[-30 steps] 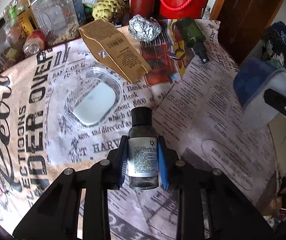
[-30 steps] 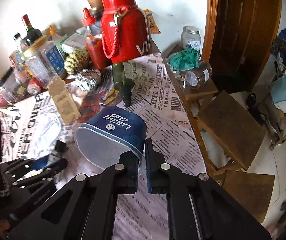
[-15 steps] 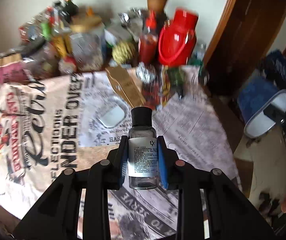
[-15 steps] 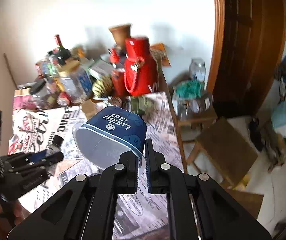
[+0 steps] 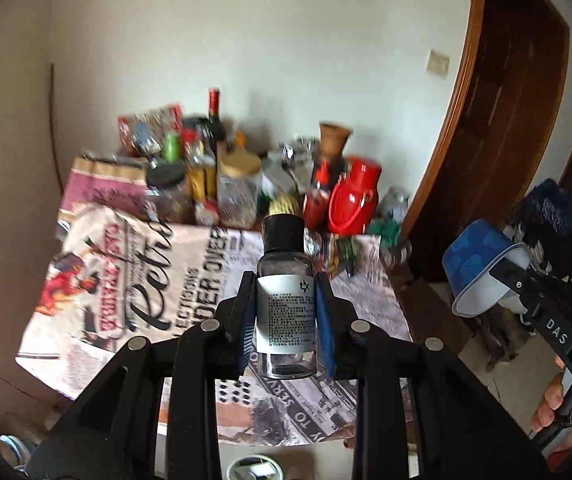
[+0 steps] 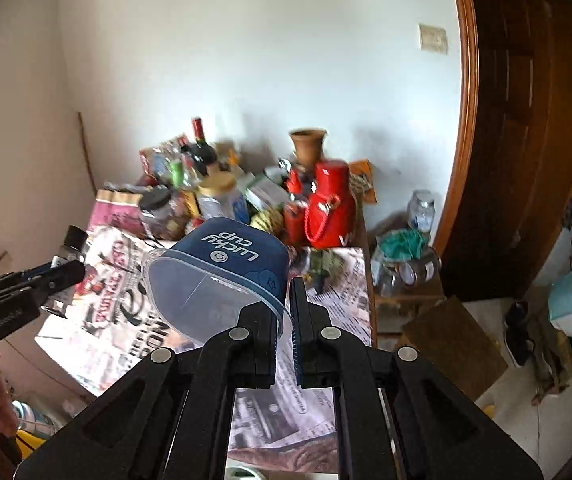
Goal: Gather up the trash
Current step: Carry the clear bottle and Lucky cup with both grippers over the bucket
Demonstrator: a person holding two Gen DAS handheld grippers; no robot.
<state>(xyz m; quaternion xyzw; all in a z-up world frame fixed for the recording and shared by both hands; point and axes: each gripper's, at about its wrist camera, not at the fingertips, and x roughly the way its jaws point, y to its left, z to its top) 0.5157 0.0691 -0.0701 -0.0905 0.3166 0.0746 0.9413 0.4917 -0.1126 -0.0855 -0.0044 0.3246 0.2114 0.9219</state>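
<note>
My left gripper [image 5: 286,320] is shut on a small clear bottle [image 5: 286,312] with a black cap and white label, held upright above the near edge of the table. It also shows in the right wrist view [image 6: 66,276]. My right gripper [image 6: 287,312] is shut on the rim of a blue "Lucky cup" plastic cup [image 6: 222,276], tilted with its mouth toward the camera. The cup also shows at the right of the left wrist view [image 5: 481,268]. Both grippers are well back from the table.
The table [image 5: 134,280] wears a newspaper-print cloth. Its far end is crowded with a red flask [image 6: 329,212], jars, a wine bottle [image 5: 214,120] and a clay vase [image 6: 305,146]. A wooden door frame [image 6: 465,160] and stool [image 6: 453,332] stand right. A round white bin rim [image 5: 252,470] shows below.
Both grippers have pulled up and back from the table with the bottle and cup in them. The table now looks smaller and farther away.
</note>
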